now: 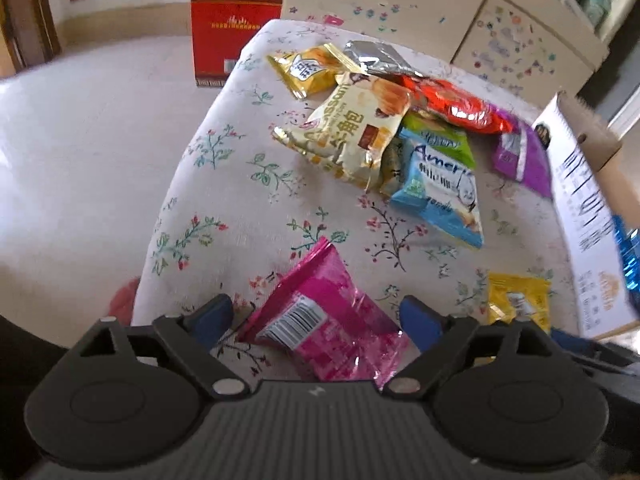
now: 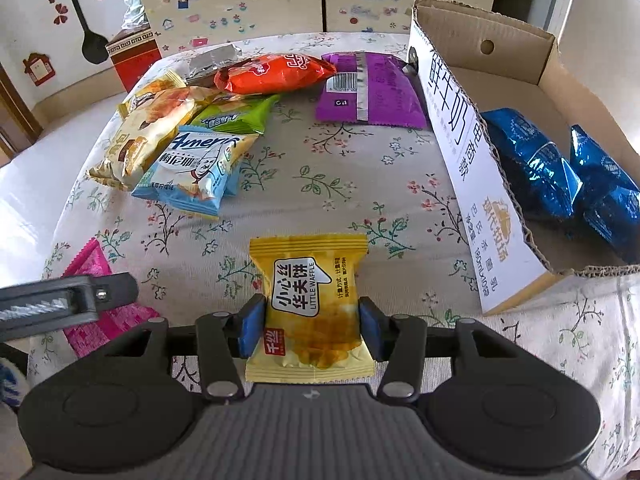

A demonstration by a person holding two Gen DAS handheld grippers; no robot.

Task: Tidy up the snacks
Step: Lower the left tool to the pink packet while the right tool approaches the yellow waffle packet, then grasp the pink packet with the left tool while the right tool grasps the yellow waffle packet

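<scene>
Snacks, left wrist: pink packet (image 1: 320, 320) is seen flat on the floral tablecloth (image 1: 240, 200), between the wide-spread jaws of the left gripper (image 1: 318, 316), untouched. Right wrist: yellow waffle packet (image 2: 310, 312) is pinched at both sides by the right gripper (image 2: 312, 326), beside the cardboard box (image 2: 472, 160).

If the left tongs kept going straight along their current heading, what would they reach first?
Most likely the pink snack packet, which already lies between the open left tongs. Beyond it there is bare floral tablecloth, though depth is hard to judge.
</scene>
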